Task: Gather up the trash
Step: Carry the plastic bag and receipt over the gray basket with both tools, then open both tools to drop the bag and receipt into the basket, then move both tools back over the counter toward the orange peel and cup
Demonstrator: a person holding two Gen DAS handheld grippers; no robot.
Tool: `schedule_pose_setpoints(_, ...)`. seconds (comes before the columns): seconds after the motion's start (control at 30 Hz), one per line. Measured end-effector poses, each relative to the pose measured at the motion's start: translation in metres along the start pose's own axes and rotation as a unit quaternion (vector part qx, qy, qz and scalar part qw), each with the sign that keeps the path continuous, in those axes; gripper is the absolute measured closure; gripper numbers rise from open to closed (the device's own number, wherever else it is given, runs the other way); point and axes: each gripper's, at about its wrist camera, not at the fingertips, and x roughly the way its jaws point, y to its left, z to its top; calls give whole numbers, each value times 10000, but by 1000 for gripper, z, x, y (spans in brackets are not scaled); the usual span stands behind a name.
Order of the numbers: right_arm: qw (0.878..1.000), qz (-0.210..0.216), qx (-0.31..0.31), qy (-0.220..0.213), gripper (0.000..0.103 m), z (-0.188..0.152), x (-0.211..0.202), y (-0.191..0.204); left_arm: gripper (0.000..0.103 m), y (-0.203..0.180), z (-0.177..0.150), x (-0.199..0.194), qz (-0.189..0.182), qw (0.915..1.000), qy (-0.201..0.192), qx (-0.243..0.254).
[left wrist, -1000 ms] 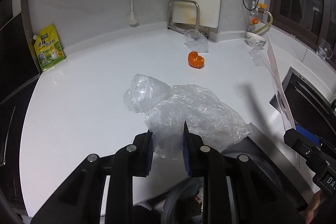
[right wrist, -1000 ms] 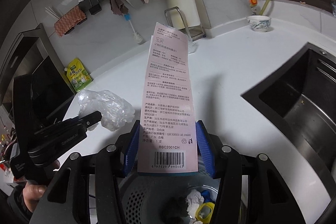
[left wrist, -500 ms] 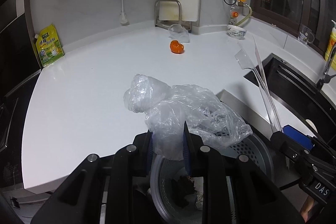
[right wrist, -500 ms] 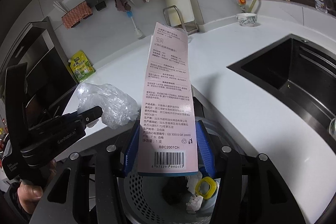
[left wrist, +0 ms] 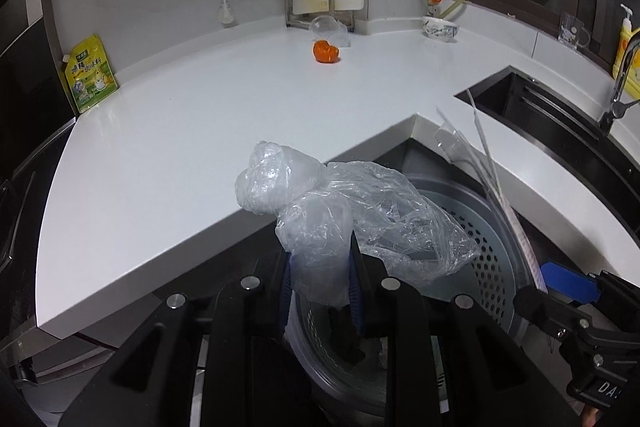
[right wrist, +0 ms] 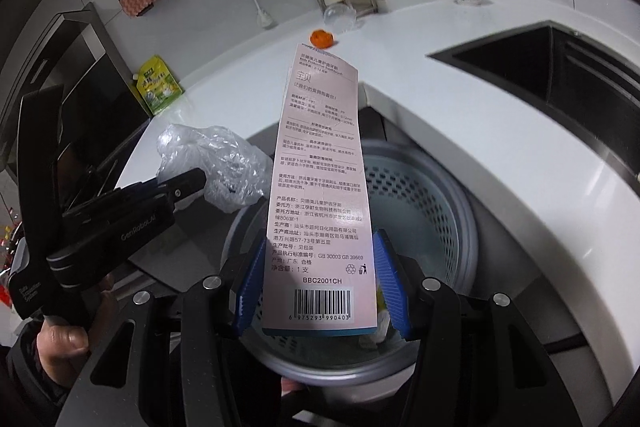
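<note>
The crumpled clear plastic bag (left wrist: 344,223) is clamped in your left claw (left wrist: 320,283); the blue pads press its lower part together, and the rest of the bag puffs out above and to the right of the fingers. It hangs just past the counter (left wrist: 192,131) edge, over the perforated grey trash bin (left wrist: 492,267) below. In the right wrist view the same bag (right wrist: 216,163) shows at the left, with the left claw (right wrist: 188,187) coming from the side and your hand (right wrist: 64,343) on its handle.

Your right claw (right wrist: 320,287) is clamped on a long pink packaging card (right wrist: 320,187) with printed text and a barcode at the lower end. The two blue pads (right wrist: 250,287) stand wide, one on each long edge of the card, and the card rises upright from them. It is also above the open bin (right wrist: 420,195), where some small trash lies on the bottom.

Further away on the white counter lie an orange fruit (left wrist: 326,51) and, just behind it, a clear plastic cup (left wrist: 326,27) on its side. A yellow-green pouch (left wrist: 89,75) leans on the wall at the left, a patterned bowl (left wrist: 440,29) stands at the back right, and the dark sink (left wrist: 560,115) is on the right
</note>
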Motion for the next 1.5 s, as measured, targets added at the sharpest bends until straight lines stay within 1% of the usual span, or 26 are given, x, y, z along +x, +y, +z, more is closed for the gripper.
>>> schedule_pose_setpoints(0.1, 9997, -121, 13, 232, 52, -5, 9, -2, 79, -4, -5, 5, -4, 9999, 89, 75)
schedule_pose_setpoints(0.23, 9986, -96, 246, 464, 52, -9, 17, -9, 79, -7, -12, 11, -17, 9997, 215, 135)
schedule_pose_setpoints(0.3, 9977, -135, 295, 603, 52, -10, 21, -12, 77, -7, -14, 14, -29, 9995, 267, 137)
schedule_pose_setpoints(0.47, 9968, -186, 305, 711, 52, -14, 26, -14, 75, -7, -16, 14, -32, 9995, 272, 152)
schedule_pose_setpoints(0.6, 9970, -222, 331, 662, 51, -13, 26, -16, 71, -7, -17, 15, 0, 9994, 296, 178)
schedule_pose_setpoints(0.63, 9972, -213, 378, 613, 49, -13, 24, -18, 65, -6, -18, 15, 17, 9994, 309, 179)
schedule_pose_setpoints(0.67, 9972, -200, 409, 596, 41, -12, 23, -19, 59, -5, -18, 15, 42, 9993, 318, 170)
schedule_pose_setpoints(0.7, 9972, -203, 442, 560, 36, -11, 21, -21, 39, -4, -19, 15, 98, 9994, 315, 141)
schedule_pose_setpoints(0.73, 9973, -225, 465, 517, 35, -10, 20, -22, 30, -2, -18, 14, 130, 9995, 274, 98)
schedule_pose_setpoints(0.87, 9971, -255, 571, 436, 35, -8, 16, -27, 30, 3, -16, 12, 172, 9996, 213, 35)
schedule_pose_setpoints(1.2, 9975, -277, 512, 390, 35, -9, 13, -24, 30, 2, -17, 11, 140, 9997, 219, 37)
schedule_pose_setpoints(1.33, 9977, -271, 518, 357, 35, -9, 12, -23, 25, 4, -17, 11, 143, 9996, 231, -17)
schedule_pose_setpoints(1.5, 9976, -285, 567, 292, 35, -8, 10, -27, 22, 5, -15, 10, 157, 9997, 192, -23)
